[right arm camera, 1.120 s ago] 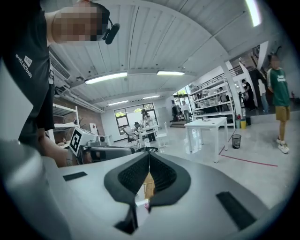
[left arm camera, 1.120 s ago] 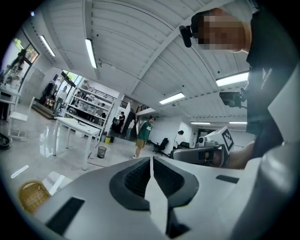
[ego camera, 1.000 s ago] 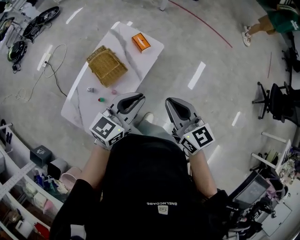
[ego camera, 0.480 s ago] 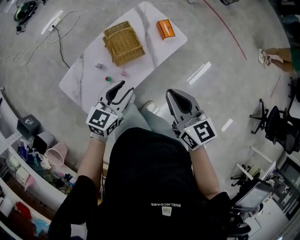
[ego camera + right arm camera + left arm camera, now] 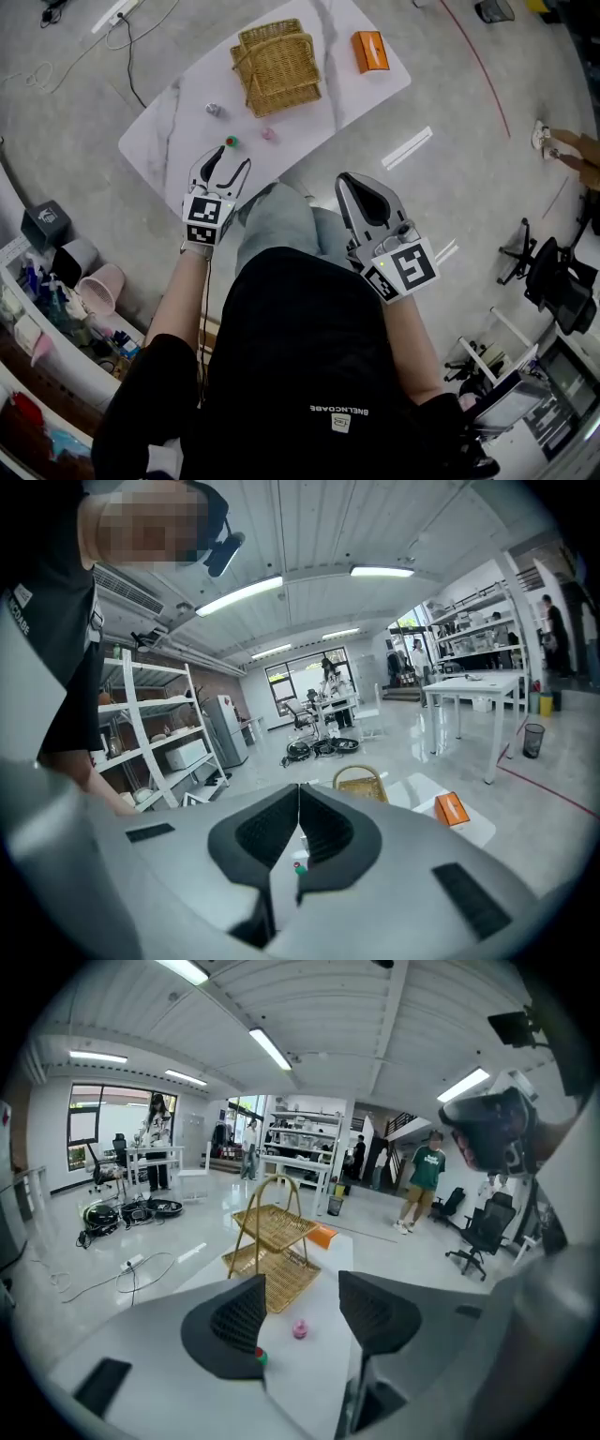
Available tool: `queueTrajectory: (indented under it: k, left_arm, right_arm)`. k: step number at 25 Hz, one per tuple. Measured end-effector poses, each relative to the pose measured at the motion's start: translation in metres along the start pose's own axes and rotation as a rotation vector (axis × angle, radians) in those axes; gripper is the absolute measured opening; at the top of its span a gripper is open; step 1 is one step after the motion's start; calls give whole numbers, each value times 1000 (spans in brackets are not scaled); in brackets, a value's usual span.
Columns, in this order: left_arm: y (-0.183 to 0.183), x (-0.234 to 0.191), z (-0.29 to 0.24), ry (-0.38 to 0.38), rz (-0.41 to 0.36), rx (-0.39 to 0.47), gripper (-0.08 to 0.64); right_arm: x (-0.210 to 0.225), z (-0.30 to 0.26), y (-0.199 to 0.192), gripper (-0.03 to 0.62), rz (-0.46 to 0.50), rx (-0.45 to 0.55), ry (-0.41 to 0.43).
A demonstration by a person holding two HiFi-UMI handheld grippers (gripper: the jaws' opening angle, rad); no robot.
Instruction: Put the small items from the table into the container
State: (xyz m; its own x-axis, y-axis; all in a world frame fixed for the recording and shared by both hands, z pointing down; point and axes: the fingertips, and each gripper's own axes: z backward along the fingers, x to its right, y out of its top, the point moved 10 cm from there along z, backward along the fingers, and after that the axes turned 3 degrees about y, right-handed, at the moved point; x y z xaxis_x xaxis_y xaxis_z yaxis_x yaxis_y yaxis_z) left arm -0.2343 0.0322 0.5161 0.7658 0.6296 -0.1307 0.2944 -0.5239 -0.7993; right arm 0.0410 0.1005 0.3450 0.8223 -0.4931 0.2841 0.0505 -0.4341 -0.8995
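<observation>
A white marble table (image 5: 169,141) holds a two-tier wicker basket (image 5: 277,66) and three small items: a silver one (image 5: 214,109), a green-and-red one (image 5: 231,142) and a pink one (image 5: 267,134). My left gripper (image 5: 227,161) hovers at the table's near edge, just short of the green-and-red item; its jaws are opening with nothing between them. In the left gripper view the pink item (image 5: 300,1329) lies past the gap and the green-and-red item (image 5: 260,1357) peeks from behind the left finger (image 5: 234,1321), with the basket (image 5: 274,1251) beyond. My right gripper (image 5: 361,187) is shut and empty, off the table over the person's lap.
An orange box (image 5: 369,51) lies at the table's far corner. Cables (image 5: 131,56) trail over the floor to the left. Shelves and bins (image 5: 56,281) stand at lower left, office chairs (image 5: 553,281) at the right. A person in a green shirt (image 5: 427,1180) stands in the distance.
My left gripper has moved forward and down to the table's near edge, and its jaws have gone from shut to wide apart. The right gripper shifted slightly and stays shut.
</observation>
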Motion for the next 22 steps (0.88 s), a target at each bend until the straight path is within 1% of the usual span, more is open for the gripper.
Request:
queueTrajectory:
  k: [5,9,12,17,19,22]
  left_arm:
    - [-51,-19,-36,46,14,-59,227]
    - [-82,-33,-66,93,25,-91,227]
    - [-100,-41,-86,107,17,-121,227]
    - [-131,-51,-118,116,-1,-206,227]
    - [-138,-54,-127,129,-14,-219,227]
    - [-144,-58,-135,155,-16,-217,225]
  right_arm:
    - [11,-26,-35,9,-23,-8,16]
    - [21,-45,-63,9,-25,-24,40]
    - [26,-54,-78,9,-8,-35,42]
    - [33,-58,-93,9,-6,-42,50]
    - [37,-60,-97,9,-8,-45,46]
    - [39,-59,-101,9,-10,-53,41]
